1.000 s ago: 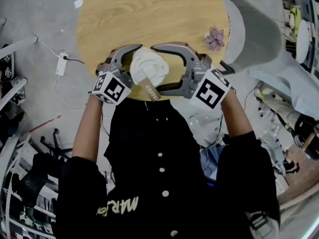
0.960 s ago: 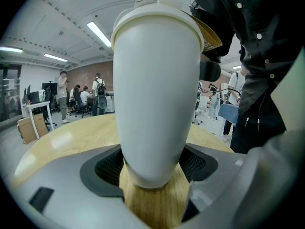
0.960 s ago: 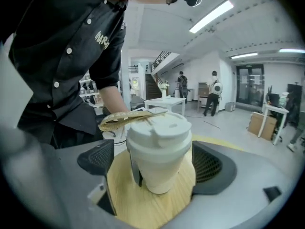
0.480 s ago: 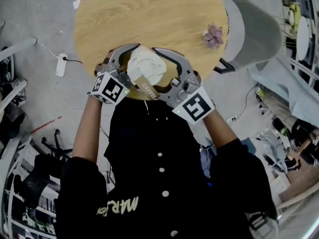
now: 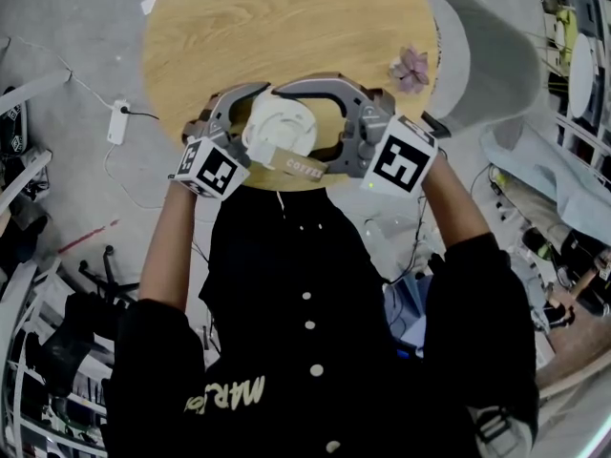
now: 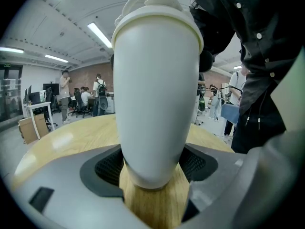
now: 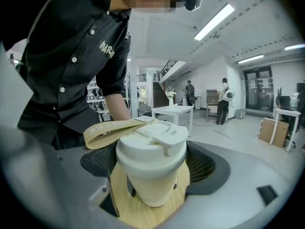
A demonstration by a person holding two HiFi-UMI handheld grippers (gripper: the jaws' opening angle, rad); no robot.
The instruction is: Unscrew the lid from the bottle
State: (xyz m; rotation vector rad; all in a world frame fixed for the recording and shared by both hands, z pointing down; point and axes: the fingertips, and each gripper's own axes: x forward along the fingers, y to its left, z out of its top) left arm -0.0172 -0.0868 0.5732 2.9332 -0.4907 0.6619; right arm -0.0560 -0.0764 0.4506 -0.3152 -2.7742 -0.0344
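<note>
Bottle, one, white and opaque, stands upright over the round tabletop's near edge. The left gripper's jaws clamp its body. The right gripper's jaws have just been closing and press its single lid, beside one tan strap. One pink flower lies well apart.

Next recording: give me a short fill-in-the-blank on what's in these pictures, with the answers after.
1. The left gripper is clamped on the white ___ below its lid.
2. A tan ___ leads off from the lid.
3. The pink flower lies on the round ___ table.
Missing words: bottle; strap; wooden.
</note>
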